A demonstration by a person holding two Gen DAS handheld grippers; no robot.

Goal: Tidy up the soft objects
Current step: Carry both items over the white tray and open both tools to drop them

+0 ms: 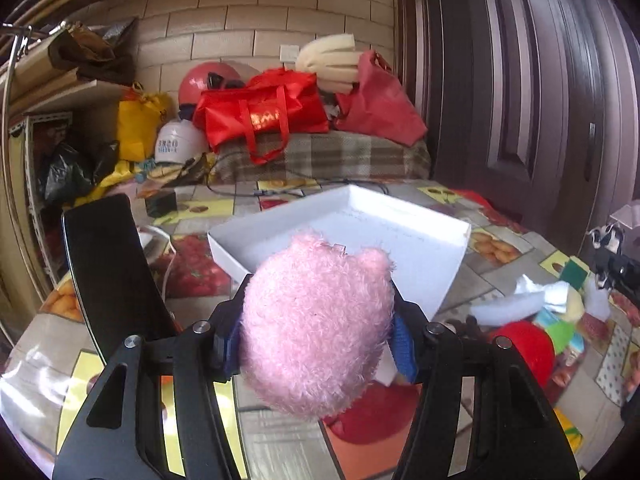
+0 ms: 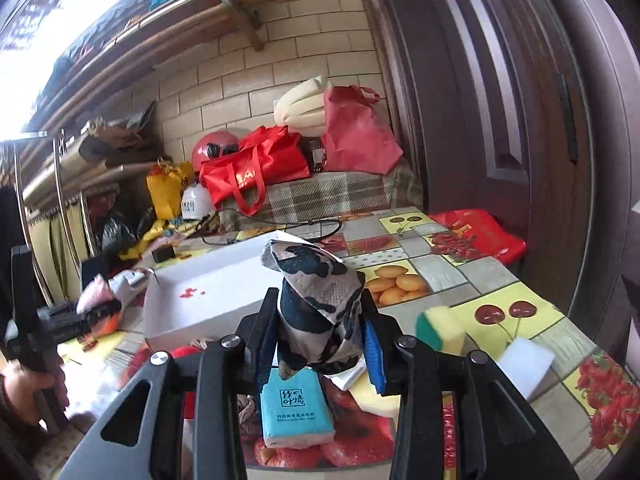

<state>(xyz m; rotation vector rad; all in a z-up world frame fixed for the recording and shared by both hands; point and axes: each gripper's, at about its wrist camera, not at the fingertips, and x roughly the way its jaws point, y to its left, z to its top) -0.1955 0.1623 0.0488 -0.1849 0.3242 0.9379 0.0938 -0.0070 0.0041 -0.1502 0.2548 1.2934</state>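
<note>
The left tongs clamp a pink plush toy and the right tongs clamp a black-and-white cloth, the white tray just beyond both.

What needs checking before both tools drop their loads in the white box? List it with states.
1. Left tool gripping pink plush toy: ok.
2. Right tool gripping black-and-white patterned cloth: ok.
3. White box open, with room inside: ok.
4. Plush already over the box: cannot tell.
5. Cloth clear of the blue tissue pack below it: ok.
6. The two tools apart from each other: ok.
</note>
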